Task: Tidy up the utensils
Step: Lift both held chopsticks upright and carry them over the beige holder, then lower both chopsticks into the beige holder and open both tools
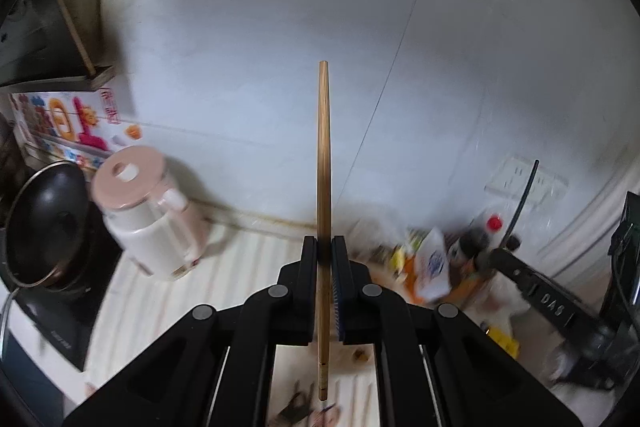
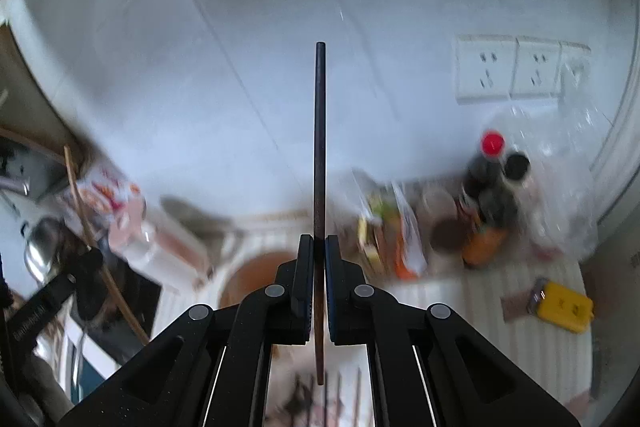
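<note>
Left wrist view: left gripper (image 1: pixel 324 243) clamps a wooden chopstick (image 1: pixel 323 155) near its thick end; right gripper (image 2: pixel 319 241) clamps a dark chopstick (image 2: pixel 319 147) likewise. Both above the counter (image 1: pixel 240 259), light, stiff, probably slippery.

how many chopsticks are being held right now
2. A light wooden chopstick is clamped in the left gripper; a dark chopstick is clamped in the right gripper. Blurred sticks below may be more.

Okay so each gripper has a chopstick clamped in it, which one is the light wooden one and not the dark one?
The left gripper holds the light wooden chopstick, tan with visible grain. The chopstick in the right gripper is the dark chopstick, nearly black.
</note>
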